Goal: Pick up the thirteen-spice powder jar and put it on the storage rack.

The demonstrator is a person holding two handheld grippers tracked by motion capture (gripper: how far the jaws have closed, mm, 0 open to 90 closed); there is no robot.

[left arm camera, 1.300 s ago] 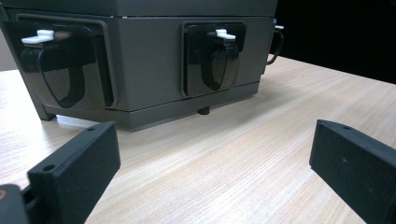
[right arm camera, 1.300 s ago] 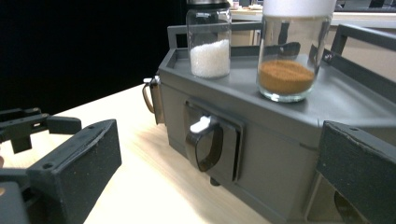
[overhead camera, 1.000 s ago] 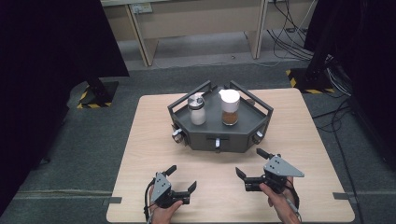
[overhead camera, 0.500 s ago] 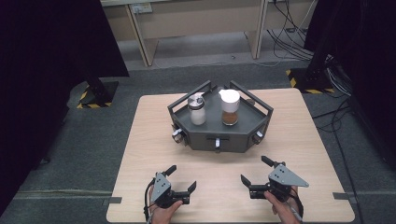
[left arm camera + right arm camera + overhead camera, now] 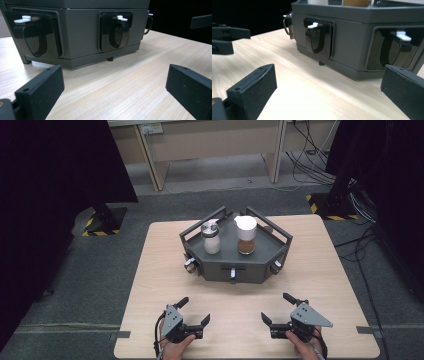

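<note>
A dark grey six-sided box (image 5: pixel 235 262) stands at the middle back of the wooden table (image 5: pixel 160 260). On its railed top stand a clear shaker with white contents (image 5: pixel 211 237) and a white-lidded jar of brown stuff (image 5: pixel 246 235). Black handles with white tabs (image 5: pixel 115 31) (image 5: pixel 315 37) sit in its side faces. My left gripper (image 5: pixel 193 312) rests open near the front edge, left of centre. My right gripper (image 5: pixel 278 309) rests open to the right of it. Nothing lies between either pair of jaws, and both point at the box.
Metal latches (image 5: pixel 190 265) hang on the box's corners. Beyond the table are wooden desk legs (image 5: pixel 155 162), cables (image 5: pixel 320 160) on the grey floor and black stands with yellow-striped bases (image 5: pixel 97 222). Bare tabletop lies between the box and the grippers.
My right gripper has drawn back toward the front edge and slightly right. The left gripper has stayed put. Both have stayed open.
</note>
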